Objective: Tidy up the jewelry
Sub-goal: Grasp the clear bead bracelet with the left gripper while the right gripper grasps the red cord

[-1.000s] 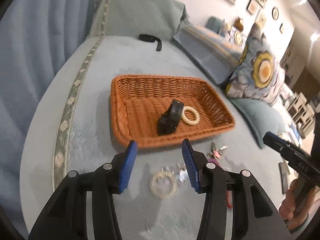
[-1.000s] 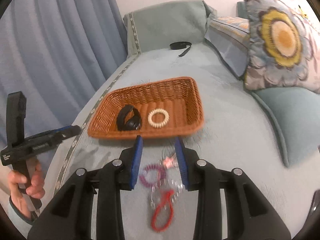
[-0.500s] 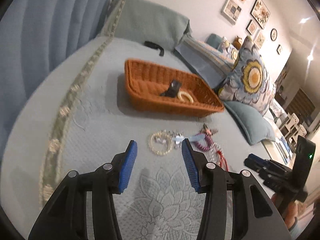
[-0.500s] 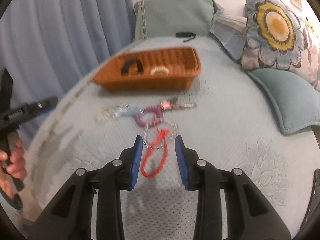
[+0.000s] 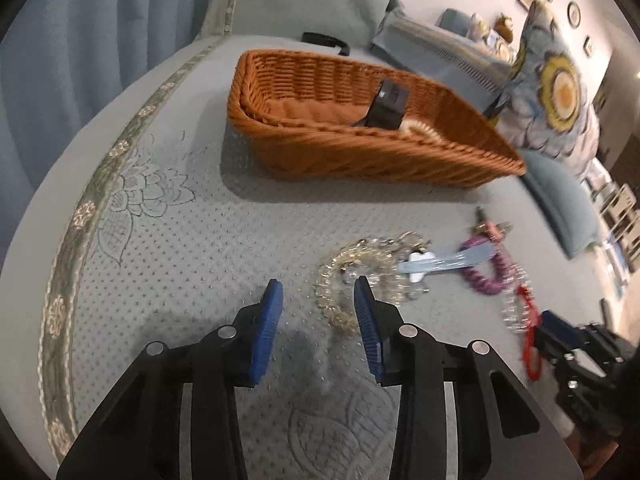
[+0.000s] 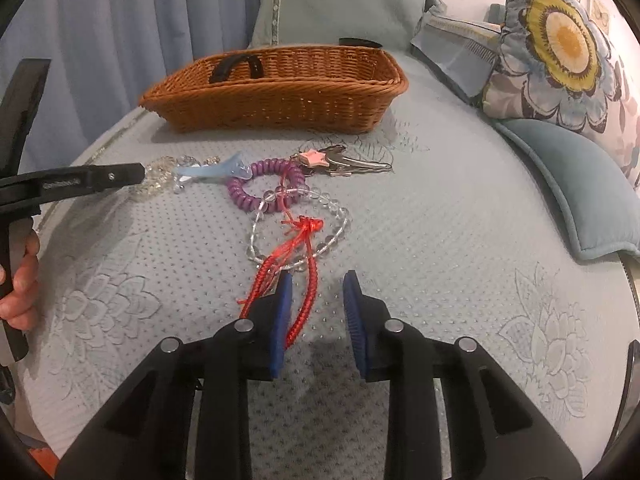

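On the bedspread lies a pale beaded bracelet (image 5: 352, 276); its near loop sits between the blue pads of my left gripper (image 5: 318, 312), whose jaws are closing without pressing on it. My right gripper (image 6: 318, 304) is low over a red cord (image 6: 308, 276) tied to a clear bead bracelet (image 6: 340, 216). The cord runs between its closing pads, against the left one, with a gap still showing. A purple coil bracelet (image 6: 264, 188), a light blue clip (image 6: 216, 170) and keys (image 6: 344, 162) lie beyond. The wicker basket (image 5: 360, 160) holds a black watch (image 5: 388, 104) and a cream coil ring (image 5: 420, 128).
Flowered cushion (image 6: 560, 48) and a teal pillow (image 6: 580, 184) bound the right side. Blue curtains (image 5: 80, 40) hang past the bed's left edge. A black strap (image 5: 324, 40) lies behind the basket. A person's hand (image 6: 20, 280) holds the left gripper's handle.
Both grippers have dropped from above the basket down to the jewelry on the bedspread. Both pairs of jaws have narrowed, the left around the pale bracelet, the right around the red cord.
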The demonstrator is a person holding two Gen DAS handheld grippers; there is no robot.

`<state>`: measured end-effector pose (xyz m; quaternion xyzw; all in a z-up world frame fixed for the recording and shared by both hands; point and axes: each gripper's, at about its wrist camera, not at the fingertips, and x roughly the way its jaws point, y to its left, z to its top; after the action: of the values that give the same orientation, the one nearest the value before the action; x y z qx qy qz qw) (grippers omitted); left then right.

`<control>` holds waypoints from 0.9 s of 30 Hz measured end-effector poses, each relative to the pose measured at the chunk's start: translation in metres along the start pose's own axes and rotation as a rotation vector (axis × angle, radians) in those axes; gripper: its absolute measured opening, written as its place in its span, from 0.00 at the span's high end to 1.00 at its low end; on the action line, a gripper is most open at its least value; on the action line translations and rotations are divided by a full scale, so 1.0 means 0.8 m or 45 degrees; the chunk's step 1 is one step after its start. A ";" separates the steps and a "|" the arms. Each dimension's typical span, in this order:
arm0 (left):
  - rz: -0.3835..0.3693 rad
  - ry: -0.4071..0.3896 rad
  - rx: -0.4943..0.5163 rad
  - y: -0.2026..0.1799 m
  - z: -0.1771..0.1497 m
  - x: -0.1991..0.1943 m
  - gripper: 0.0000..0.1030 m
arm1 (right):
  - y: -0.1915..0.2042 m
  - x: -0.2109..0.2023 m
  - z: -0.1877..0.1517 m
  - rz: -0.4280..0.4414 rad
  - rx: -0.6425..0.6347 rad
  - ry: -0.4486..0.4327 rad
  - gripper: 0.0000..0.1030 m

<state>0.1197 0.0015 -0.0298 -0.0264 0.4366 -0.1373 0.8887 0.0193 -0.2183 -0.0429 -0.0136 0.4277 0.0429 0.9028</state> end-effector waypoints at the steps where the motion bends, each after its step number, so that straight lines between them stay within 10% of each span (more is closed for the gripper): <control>1: 0.017 -0.009 0.021 -0.003 -0.001 0.001 0.67 | 0.000 0.000 0.000 0.014 0.003 0.002 0.85; 11: 0.050 -0.024 0.080 -0.006 -0.010 -0.003 0.68 | -0.001 -0.002 -0.003 0.066 0.015 0.001 0.96; 14: 0.073 -0.035 0.090 -0.011 -0.013 -0.003 0.93 | 0.000 -0.007 -0.004 0.068 0.023 -0.013 0.97; 27: -0.106 -0.146 -0.031 -0.001 -0.018 -0.053 0.93 | -0.014 -0.055 0.014 0.110 0.079 -0.125 0.97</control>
<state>0.0835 0.0127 -0.0059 -0.0631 0.3852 -0.1672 0.9053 0.0013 -0.2315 -0.0018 0.0351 0.3842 0.0691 0.9200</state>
